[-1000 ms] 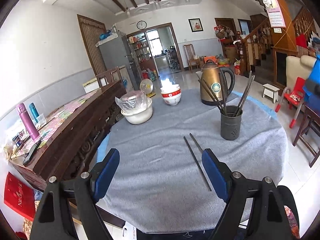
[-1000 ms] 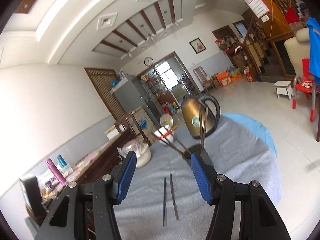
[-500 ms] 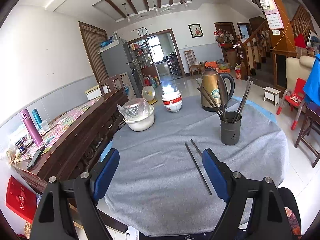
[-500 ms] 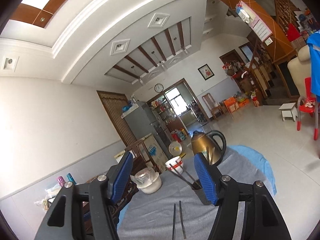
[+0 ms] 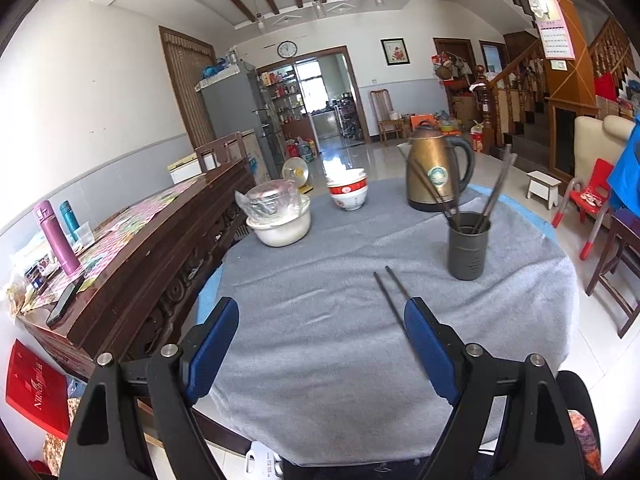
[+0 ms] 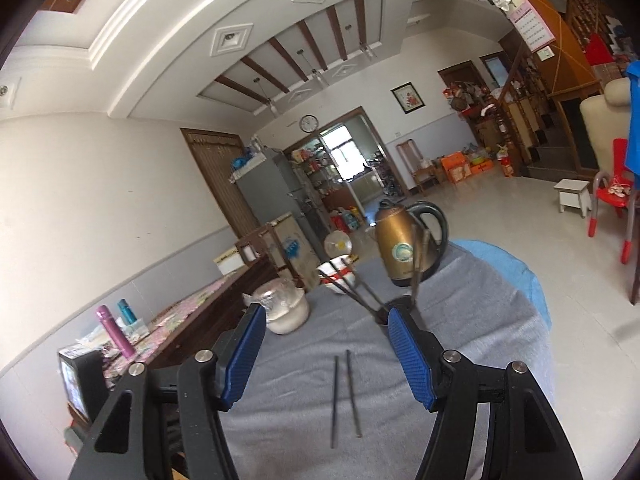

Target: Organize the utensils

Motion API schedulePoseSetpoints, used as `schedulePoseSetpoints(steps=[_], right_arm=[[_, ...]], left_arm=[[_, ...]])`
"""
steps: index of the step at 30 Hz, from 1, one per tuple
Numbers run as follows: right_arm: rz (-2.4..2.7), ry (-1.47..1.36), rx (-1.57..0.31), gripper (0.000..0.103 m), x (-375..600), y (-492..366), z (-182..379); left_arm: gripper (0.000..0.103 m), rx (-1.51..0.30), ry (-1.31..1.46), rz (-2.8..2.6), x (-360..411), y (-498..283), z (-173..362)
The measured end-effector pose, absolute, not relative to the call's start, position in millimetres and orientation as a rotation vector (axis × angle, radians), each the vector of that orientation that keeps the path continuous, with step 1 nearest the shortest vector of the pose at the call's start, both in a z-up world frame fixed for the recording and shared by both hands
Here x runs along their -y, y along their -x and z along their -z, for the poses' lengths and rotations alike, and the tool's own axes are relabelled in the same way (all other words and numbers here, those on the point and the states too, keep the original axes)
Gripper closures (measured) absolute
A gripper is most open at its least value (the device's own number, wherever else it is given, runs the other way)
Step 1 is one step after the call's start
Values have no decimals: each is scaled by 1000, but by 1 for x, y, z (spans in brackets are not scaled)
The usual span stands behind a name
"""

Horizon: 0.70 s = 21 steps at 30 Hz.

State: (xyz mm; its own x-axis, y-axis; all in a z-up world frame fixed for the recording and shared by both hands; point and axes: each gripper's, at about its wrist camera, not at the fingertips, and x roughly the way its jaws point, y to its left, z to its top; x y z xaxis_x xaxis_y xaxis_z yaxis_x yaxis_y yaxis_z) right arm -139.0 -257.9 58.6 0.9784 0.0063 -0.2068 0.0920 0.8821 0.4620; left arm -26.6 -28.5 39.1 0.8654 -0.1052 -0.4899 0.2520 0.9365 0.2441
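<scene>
Desk: round, under a grey cloth (image 5: 320, 340), with the loose pair of chopsticks (image 6: 344, 396) lying side by side near its middle, a little toward the near edge.
Holder: the dark chopstick holder (image 5: 468, 246) stands upright toward the right edge, just beyond the loose pair; several chopsticks already lean out of it, so I judge it to be where the pair belongs.
Far edge: a brass kettle (image 5: 434, 170), a red-and-white bowl (image 5: 347, 194) and a white covered pot (image 5: 280, 220) sit in a row, well apart from the pair (out of the way of the work).
Left gripper (image 5: 320, 344): fingers (image 5: 212, 344) spread wide, grasping nothing, raised over the near edge; the pair runs toward its right pad, though I cannot tell that it touches.
Right gripper (image 6: 324, 356): fingers (image 6: 412, 364) likewise released and empty, held above the desk with the pair lying between them further ahead.
Why so: both stand open and clear, which looks like readiness to pick up.
Next: probably the right gripper lowers and closes on the thin sticks, which may roll or split apart.
</scene>
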Motion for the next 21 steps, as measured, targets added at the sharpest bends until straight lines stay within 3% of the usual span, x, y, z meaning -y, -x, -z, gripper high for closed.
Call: schedulePoseSetpoints(steps=[12, 21], right_arm=[[255, -495, -191, 35, 329, 176, -49], [444, -615, 51, 35, 427, 289, -96]], left_arm=[[18, -526, -267, 11, -48, -34, -33], [18, -526, -313, -50, -86, -31, -35]])
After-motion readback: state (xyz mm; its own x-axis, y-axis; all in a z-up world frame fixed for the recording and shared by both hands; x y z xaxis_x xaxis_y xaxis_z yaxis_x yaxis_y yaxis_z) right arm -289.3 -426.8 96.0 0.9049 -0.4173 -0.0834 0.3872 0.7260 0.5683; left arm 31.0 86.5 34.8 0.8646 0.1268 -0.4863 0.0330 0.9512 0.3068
